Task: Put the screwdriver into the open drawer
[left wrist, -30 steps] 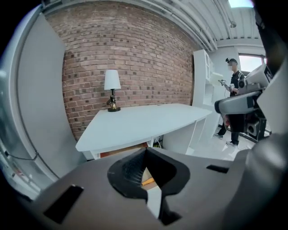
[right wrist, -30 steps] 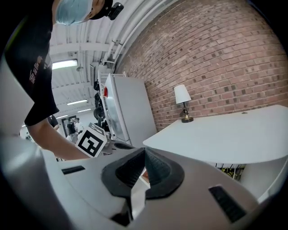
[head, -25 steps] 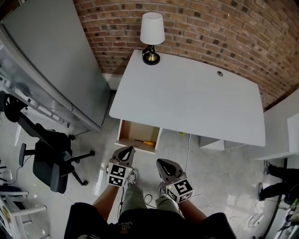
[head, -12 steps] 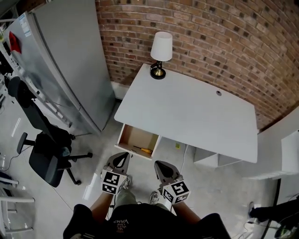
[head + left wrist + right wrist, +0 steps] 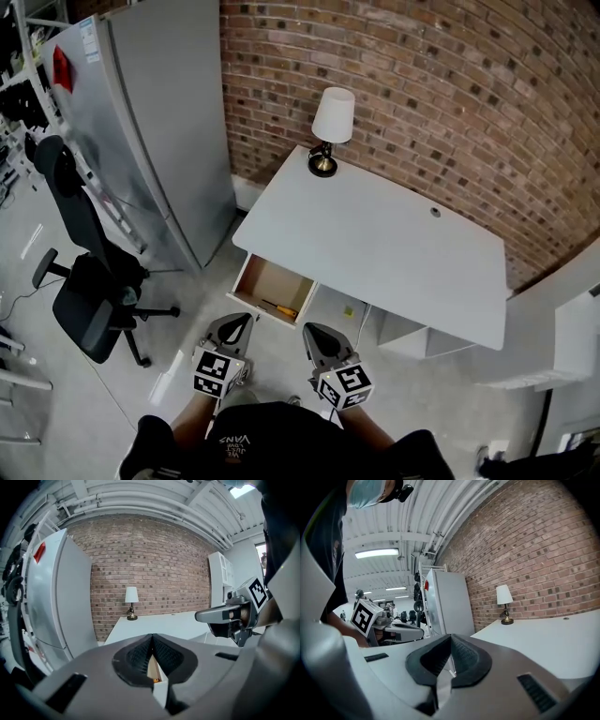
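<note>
As drawer [image 5: 265, 281] stands open, wood-lined, slim screwdriver [image 5: 280, 308]

Brightness: all three of your views are evenly bright and white-lit.
Source: a ceiling strip light [image 5: 377, 552] glows in your right gripper view.
Glare: the pale floor [image 5: 202, 291] shines faintly.
Distortion: fisheye bends the brick wall [image 5: 422, 103], and both gripper views have black corners.
Focus: your left gripper [image 5: 152, 637] and right gripper [image 5: 450, 637] look soft up close.

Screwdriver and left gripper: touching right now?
Apart. Head view: the screwdriver lies inside the open drawer, while the left gripper, jaws shut and empty, is short of the drawer's front.
</note>
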`<state>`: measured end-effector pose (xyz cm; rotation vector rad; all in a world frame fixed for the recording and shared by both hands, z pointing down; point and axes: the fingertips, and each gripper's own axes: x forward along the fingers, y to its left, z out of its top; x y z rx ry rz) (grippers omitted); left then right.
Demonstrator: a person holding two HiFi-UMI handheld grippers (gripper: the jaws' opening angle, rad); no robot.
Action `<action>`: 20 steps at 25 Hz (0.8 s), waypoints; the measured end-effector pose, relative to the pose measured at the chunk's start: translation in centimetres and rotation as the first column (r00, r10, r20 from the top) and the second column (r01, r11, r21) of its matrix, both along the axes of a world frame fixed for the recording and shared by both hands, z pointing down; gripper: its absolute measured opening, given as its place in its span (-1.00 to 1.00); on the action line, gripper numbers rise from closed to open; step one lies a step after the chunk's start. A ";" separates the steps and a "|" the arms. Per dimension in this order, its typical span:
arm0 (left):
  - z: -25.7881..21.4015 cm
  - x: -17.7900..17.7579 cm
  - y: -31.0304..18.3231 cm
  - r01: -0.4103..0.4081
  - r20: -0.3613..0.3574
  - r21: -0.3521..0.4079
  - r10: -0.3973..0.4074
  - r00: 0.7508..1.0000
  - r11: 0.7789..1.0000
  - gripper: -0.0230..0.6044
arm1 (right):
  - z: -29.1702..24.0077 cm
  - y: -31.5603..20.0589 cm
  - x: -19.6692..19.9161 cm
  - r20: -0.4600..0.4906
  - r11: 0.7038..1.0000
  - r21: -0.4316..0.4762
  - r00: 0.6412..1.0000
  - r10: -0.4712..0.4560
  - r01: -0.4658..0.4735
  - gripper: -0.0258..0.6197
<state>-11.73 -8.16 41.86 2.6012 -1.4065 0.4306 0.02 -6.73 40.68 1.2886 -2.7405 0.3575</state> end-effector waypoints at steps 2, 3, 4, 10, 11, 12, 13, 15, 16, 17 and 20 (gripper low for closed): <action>-0.4 -0.2 0.8 0.013 -0.009 0.005 -0.013 1.000 1.000 -0.90 | -0.1 0.4 0.2 -0.007 1.000 -0.001 1.000 -0.005 0.005 -0.93; -0.7 -0.2 1.1 0.018 -0.014 0.008 -0.018 1.000 1.000 -0.90 | -0.1 0.7 0.3 -0.010 1.000 -0.001 1.000 -0.009 0.009 -0.93; -0.9 -0.2 1.5 0.023 -0.018 0.011 -0.023 1.000 1.000 -0.90 | -0.1 0.9 0.3 -0.014 1.000 -0.002 1.000 -0.013 0.013 -0.93; -2.2 0.0 2.9 0.036 -0.022 0.018 -0.036 0.999 0.999 -0.90 | -0.6 1.7 0.7 -0.031 1.000 0.014 0.999 -0.013 0.014 -0.93; -2.2 0.1 3.1 0.032 -0.017 0.014 -0.032 0.999 0.999 -0.90 | -0.7 1.7 0.8 -0.033 1.000 0.019 0.999 -0.013 0.014 -0.93; -2.3 0.2 3.3 0.030 -0.014 0.012 -0.030 0.999 0.999 -0.90 | -0.7 1.8 0.8 -0.034 1.000 0.021 0.999 -0.015 0.016 -0.93; -2.3 0.3 3.4 0.033 -0.016 0.013 -0.033 0.999 0.999 -0.90 | -0.7 1.9 0.8 -0.035 1.000 0.023 0.999 -0.019 0.020 -0.93; -2.6 0.4 3.7 0.045 -0.028 0.024 -0.044 0.999 0.999 -0.90 | -0.7 2.1 0.8 -0.035 0.999 0.025 0.999 -0.025 0.026 -0.93; -2.6 0.5 3.8 0.049 -0.034 0.030 -0.048 0.998 0.998 -0.90 | -0.7 2.2 0.9 -0.035 0.999 0.027 0.999 -0.028 0.029 -0.93; -2.8 0.7 3.9 0.051 -0.039 0.036 -0.049 0.998 0.998 -0.90 | -0.7 2.3 0.9 -0.035 0.999 0.028 0.999 -0.029 0.030 -0.93; -2.9 1.0 4.2 0.053 -0.048 0.045 -0.051 0.998 0.998 -0.90 | -0.7 2.5 0.8 -0.033 0.999 0.029 0.999 -0.035 0.036 -0.93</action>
